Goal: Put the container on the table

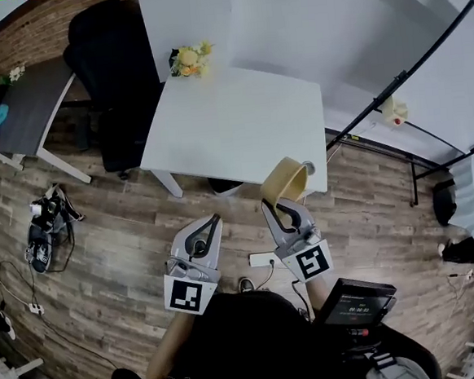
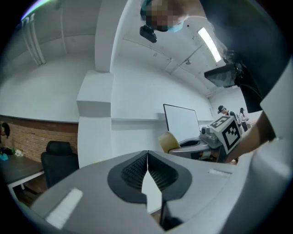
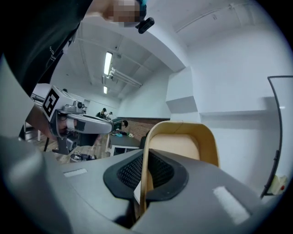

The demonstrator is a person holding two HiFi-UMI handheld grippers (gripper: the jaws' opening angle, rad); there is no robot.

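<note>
Nearest: the person's dark shirt is filling the bottom of the head view. Each hand is holding a gripper, marker cubes facing up. A black device with a small screen is sitting at lower right, just beside the right arm.

Left gripper: the jaws are pressing flat together. In the left gripper view the ribbed pads are meeting along one line with nothing between them. It is pointing about level toward the table, over the wood floor.

Right gripper: the jaws are pinching one thin wall of the container, a tan tub with rounded corners. In the right gripper view that wall is running edge-on between the pads. The tub is rising beyond the tips, with its pale inside showing.

The container is hanging in the air, resting on nothing. It is showing against the near right corner of the white table. Whether it is over the tabletop or short of the edge, I cannot tell.

Floor: a white power strip is lying between the two grippers, and a heap of shoes and cables is lying well to the left.

Farther out: a yellow flower bunch is standing at the table's far left corner. A black office chair is standing just left of the table. A grey desk is standing beyond the chair, by a brick wall. Black frame poles are slanting across the white wall at right.
</note>
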